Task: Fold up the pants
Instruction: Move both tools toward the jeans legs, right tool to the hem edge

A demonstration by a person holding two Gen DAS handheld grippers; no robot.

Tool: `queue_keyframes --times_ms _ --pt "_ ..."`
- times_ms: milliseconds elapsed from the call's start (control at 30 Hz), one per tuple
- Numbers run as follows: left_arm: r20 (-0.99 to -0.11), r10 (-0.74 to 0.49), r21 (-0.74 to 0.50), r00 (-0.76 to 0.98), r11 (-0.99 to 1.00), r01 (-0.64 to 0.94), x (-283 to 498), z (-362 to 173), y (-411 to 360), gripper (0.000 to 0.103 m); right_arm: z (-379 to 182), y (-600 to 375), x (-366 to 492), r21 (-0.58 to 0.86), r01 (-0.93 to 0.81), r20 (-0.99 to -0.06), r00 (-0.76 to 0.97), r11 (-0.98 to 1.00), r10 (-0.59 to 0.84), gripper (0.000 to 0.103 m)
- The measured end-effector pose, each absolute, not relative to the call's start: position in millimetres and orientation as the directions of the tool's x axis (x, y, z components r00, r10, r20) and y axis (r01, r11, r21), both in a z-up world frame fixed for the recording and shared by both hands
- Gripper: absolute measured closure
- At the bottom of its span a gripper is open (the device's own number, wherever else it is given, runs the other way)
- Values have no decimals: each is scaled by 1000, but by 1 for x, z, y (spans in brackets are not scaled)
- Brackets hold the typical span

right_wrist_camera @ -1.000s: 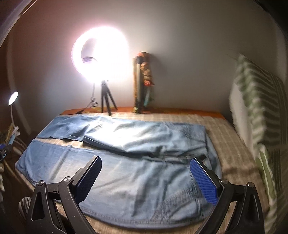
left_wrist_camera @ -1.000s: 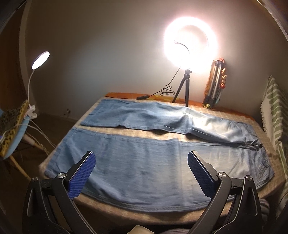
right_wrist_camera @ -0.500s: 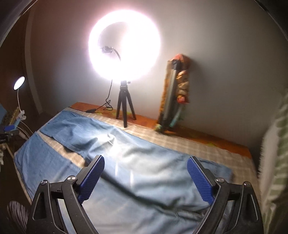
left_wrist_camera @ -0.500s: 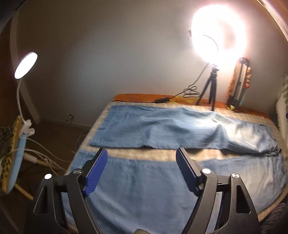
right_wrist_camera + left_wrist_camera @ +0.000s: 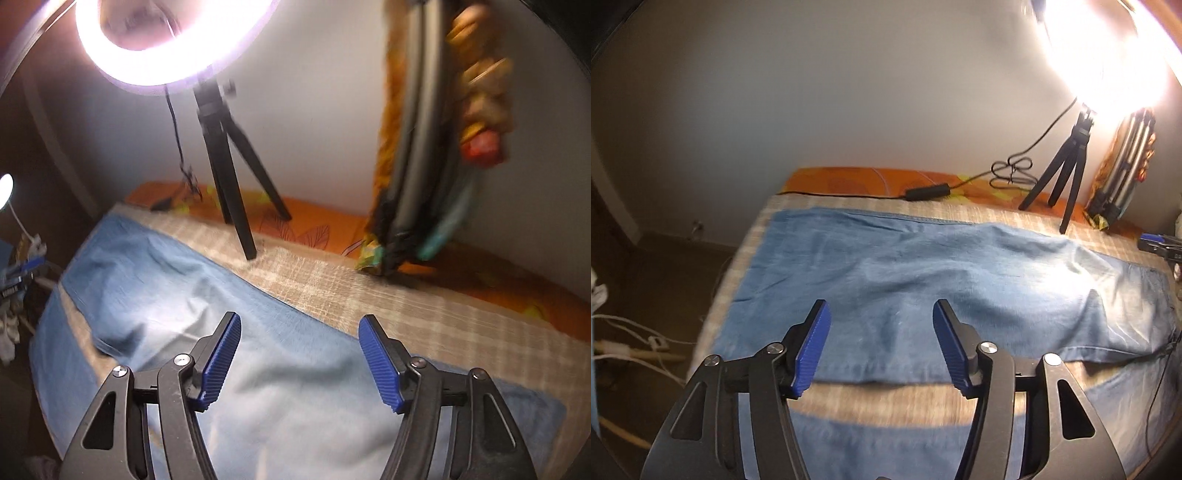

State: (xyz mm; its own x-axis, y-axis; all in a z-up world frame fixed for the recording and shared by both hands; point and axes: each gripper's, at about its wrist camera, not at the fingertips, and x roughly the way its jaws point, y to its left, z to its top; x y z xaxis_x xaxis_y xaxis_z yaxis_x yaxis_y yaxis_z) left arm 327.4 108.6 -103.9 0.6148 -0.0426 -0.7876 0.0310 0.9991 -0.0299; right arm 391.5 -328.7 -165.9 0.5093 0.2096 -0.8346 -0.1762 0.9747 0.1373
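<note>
Two pairs of tongs hover over light blue pants (image 5: 923,273) spread flat on a bed covered with a checked beige cloth (image 5: 369,295). In the left wrist view the pants fill the middle and lower frame, one leg running from centre left to the right edge, the other leg across the bottom, with a strip of the checked cloth showing between them. The left tongs (image 5: 882,332) sit at lower centre, above the near edge of the upper leg; their blue pads (image 5: 814,347) are apart and closing, with no fabric between them. In the right wrist view the pants stretch from the left side to the lower right. The right tongs (image 5: 299,343) stand at lower centre above the cloth, jaws apart and closing, nothing pinched. A glowing ring light (image 5: 173,48) on a black tripod (image 5: 229,162) stands at the top of that frame, on the bed's far edge by the wall. A folded tripod wrapped in orange material (image 5: 436,158) leans against the wall at upper right. A black cable (image 5: 1008,173) lies coiled near the tripod in the left view.
</note>
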Motion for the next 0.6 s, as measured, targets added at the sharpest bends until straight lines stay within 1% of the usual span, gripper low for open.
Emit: queue_keyframes --times_ms 233,367,600 --pt "-825 -42 -26 563 999 36 363 -140 96 48 -217 -321 436 169 -261 -862 429 951 270 34" --pt "-843 -14 16 538 999 51 374 -159 86 48 -241 -318 443 131 -295 -886 393 947 245 35" --pt "-859 23 62 511 996 60 383 -182 76 48 -248 -323 439 134 -345 -880 389 929 271 34"
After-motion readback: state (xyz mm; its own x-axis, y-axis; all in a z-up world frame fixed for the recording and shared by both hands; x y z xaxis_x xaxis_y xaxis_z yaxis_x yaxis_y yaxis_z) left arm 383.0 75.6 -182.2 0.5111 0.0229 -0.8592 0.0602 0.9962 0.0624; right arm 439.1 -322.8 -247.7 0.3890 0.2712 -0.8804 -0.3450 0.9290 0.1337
